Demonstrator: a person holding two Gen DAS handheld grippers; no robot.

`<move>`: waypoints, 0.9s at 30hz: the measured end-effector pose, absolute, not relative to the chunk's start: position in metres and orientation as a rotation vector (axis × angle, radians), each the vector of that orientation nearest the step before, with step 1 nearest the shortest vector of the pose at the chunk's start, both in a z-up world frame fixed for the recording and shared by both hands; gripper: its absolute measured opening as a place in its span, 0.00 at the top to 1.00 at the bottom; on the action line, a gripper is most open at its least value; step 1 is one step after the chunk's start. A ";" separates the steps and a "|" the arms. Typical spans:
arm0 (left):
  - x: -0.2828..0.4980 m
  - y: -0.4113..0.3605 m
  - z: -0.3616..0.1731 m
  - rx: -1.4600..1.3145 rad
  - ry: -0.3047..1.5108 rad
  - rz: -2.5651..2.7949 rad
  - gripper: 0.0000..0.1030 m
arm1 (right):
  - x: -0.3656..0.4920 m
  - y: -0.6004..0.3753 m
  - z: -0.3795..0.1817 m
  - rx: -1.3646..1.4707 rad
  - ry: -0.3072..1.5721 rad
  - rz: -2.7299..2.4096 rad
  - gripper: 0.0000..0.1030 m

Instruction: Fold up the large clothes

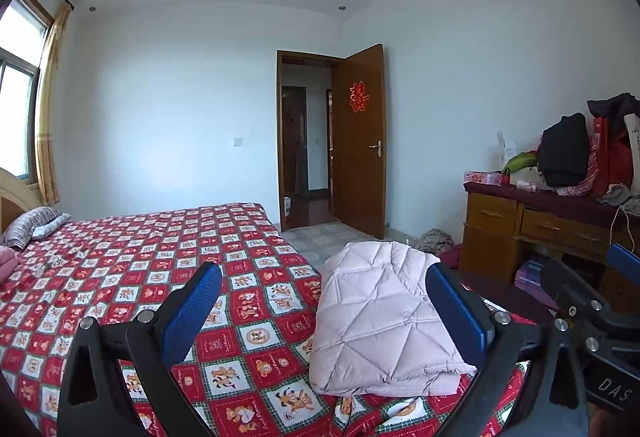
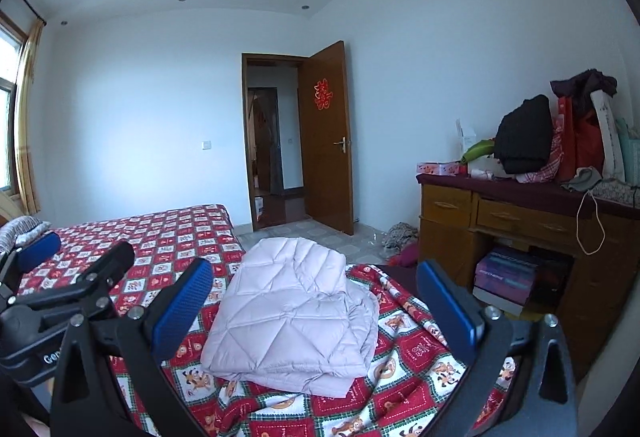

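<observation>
Jacket (image 2: 296, 313) lies folded ahead of both open tools.

One folded pink quilted jacket (image 2: 296, 311) on one bed (image 2: 168, 237). Two grippers: left gripper (image 1: 324, 313), right gripper (image 2: 316, 307), two blue pads each. One pillow (image 1: 34, 221). One open door (image 2: 328, 137). One wooden dresser (image 2: 520, 221). One window (image 1: 18, 85). Five ceiling spotlights visible in the left view.
</observation>
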State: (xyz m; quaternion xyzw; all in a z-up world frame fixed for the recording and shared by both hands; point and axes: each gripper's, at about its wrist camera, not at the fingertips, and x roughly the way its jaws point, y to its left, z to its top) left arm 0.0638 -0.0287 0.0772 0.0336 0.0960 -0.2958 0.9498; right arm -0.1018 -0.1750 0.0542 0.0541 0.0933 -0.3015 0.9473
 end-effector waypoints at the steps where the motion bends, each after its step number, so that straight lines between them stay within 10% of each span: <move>1: 0.064 -0.027 0.077 0.063 0.198 -0.607 0.01 | -0.102 -0.175 0.054 0.105 0.191 -0.618 0.00; 27: 0.062 -0.025 0.076 0.066 0.188 -0.595 0.01 | -0.101 -0.179 0.057 0.119 0.197 -0.623 0.00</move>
